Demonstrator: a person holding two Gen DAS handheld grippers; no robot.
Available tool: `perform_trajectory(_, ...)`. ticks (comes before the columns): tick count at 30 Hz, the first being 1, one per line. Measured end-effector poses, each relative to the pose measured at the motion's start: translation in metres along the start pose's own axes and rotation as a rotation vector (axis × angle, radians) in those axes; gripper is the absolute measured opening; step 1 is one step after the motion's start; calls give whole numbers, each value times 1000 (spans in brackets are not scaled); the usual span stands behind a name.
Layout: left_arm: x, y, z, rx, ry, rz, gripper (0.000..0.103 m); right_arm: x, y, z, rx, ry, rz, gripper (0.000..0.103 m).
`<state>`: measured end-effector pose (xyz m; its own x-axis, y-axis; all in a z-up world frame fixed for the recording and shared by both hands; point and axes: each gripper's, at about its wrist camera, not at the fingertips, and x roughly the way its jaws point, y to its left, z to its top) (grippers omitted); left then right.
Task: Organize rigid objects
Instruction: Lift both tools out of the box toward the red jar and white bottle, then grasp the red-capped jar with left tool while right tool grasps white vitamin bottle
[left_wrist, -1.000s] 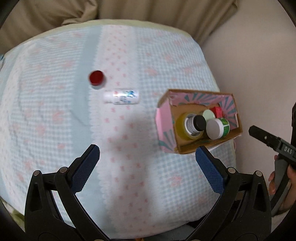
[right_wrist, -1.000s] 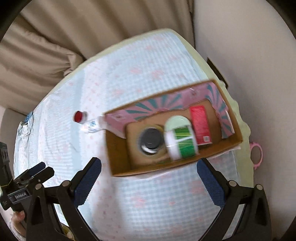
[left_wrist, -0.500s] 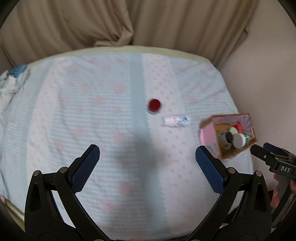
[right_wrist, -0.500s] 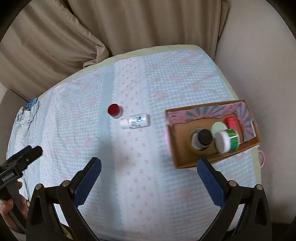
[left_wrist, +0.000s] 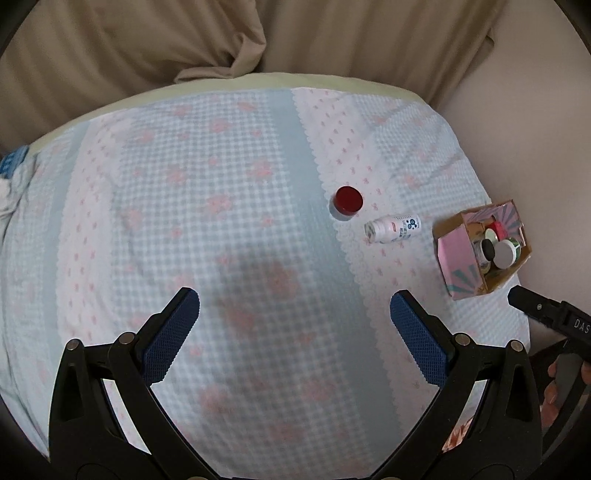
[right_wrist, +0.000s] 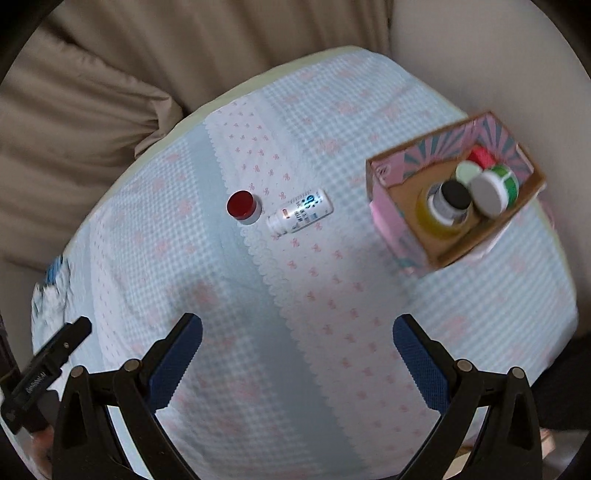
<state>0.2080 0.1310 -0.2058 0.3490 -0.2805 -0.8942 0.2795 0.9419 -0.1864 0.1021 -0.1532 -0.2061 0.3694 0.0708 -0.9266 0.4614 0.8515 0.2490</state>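
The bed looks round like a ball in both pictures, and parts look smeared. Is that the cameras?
Yes. Left wrist view: the fisheye lens bulges the bedspread; a soft dark shadow lies ahead of the left gripper; the red-capped jar is sharp. Right wrist view: same bulge, with blur smearing the cardboard box and the picture's left edge, though the white bottle stays readable.

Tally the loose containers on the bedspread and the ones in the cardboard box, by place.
On the bedspread: 2, the red-capped jar and the white bottle lying down
In the cardboard box: 4 caps visible
Total: 6
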Motion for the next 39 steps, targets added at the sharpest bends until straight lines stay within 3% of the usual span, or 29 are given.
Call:
perform_trajectory(11,83,-15,56,126,97,-15,103,57,0,29,329,3,71,103)
perform_trajectory(18,176,-34,85,228,188,-30,103,131,-8,65,511,67,88,103)
perform_trajectory(22,224,-53,92,314,216,-24,101,162,-16,82,616,55,89,102)
perform_trajectory(24,249,-63,95,347,233,-44,100,182,-23,87,696,61,99,97)
perform_trajectory(32,300,-90,103,453,205,-39,100,235,-48,93,898,97,83,93)
perform_trajectory(36,317,-102,104,495,211,-35,82,253,-57,96,953,121,77,90)
perform_trajectory(38,324,-107,102,518,216,-26,75,259,-57,100,948,130,68,73)
perform_trajectory(39,327,-109,100,529,221,-22,72,263,-57,102,939,143,58,71)
